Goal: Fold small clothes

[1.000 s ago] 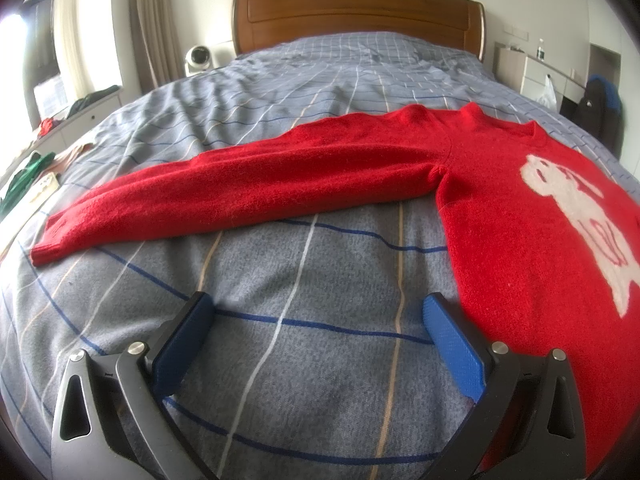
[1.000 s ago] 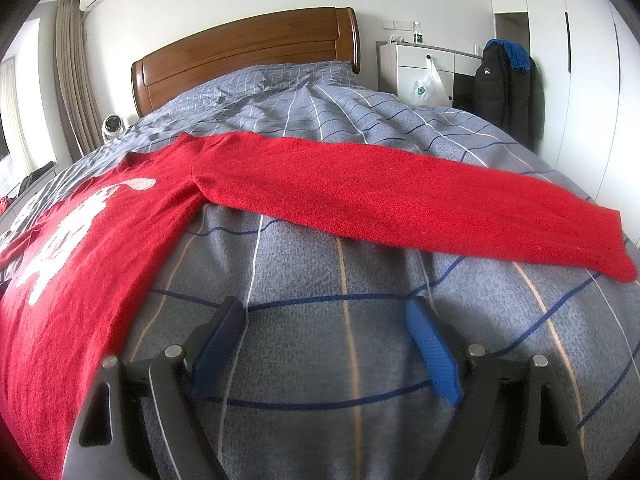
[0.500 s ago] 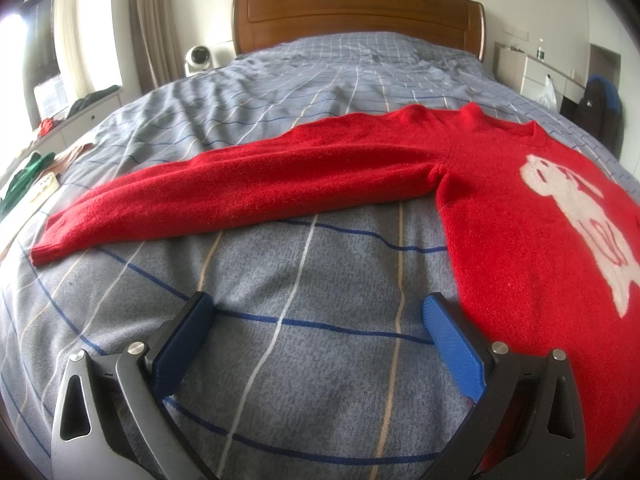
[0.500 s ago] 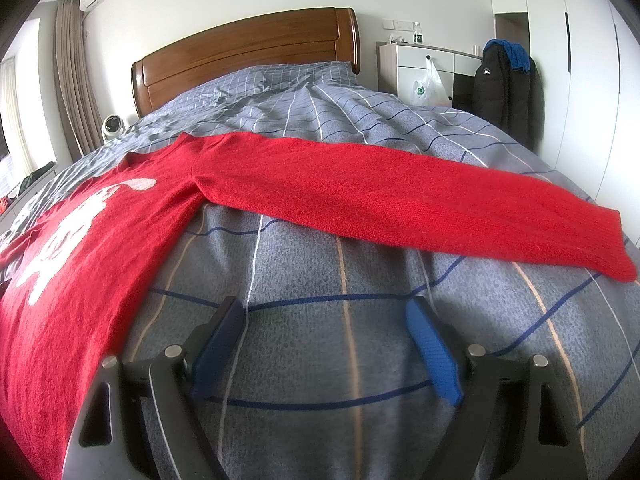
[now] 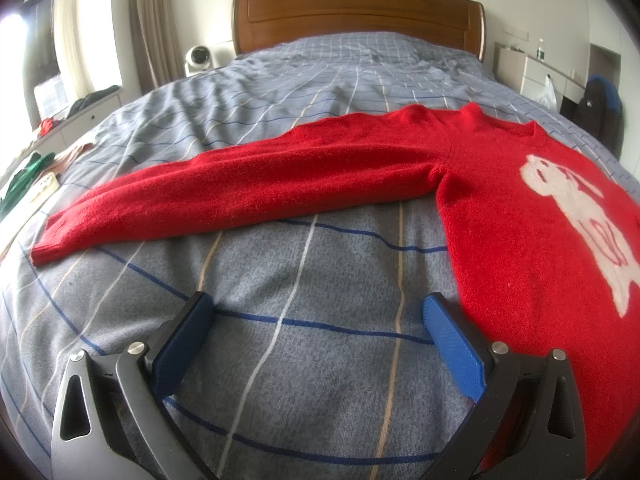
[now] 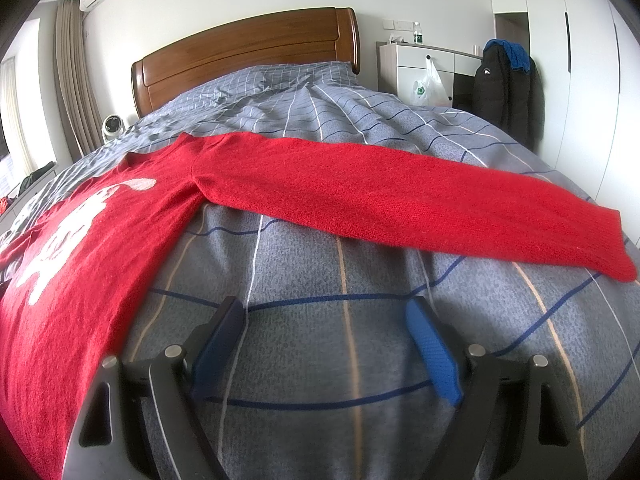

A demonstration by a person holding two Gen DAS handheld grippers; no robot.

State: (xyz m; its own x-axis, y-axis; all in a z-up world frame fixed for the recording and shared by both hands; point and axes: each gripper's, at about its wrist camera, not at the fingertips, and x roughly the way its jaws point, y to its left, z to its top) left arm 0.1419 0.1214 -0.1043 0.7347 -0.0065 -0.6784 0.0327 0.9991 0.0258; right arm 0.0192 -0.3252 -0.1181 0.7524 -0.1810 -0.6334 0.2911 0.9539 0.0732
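A red knit sweater (image 5: 516, 216) with a white figure on its front lies flat, face up, on the bed, both sleeves spread out sideways. Its left sleeve (image 5: 240, 188) stretches across the left wrist view to a cuff at the far left. Its right sleeve (image 6: 400, 192) stretches across the right wrist view to a cuff at the far right; the body (image 6: 80, 248) fills the left there. My left gripper (image 5: 318, 310) is open and empty over bare bedspread, below the left sleeve. My right gripper (image 6: 326, 312) is open and empty below the right sleeve.
The bed has a grey-blue checked cover (image 5: 304, 280) and a wooden headboard (image 5: 356, 16). A small white fan (image 5: 199, 57) stands left of it. A white dresser (image 6: 424, 68) and dark hanging jackets (image 6: 506, 88) are to the right. Clothes lie on a low shelf (image 5: 28, 176) at the left.
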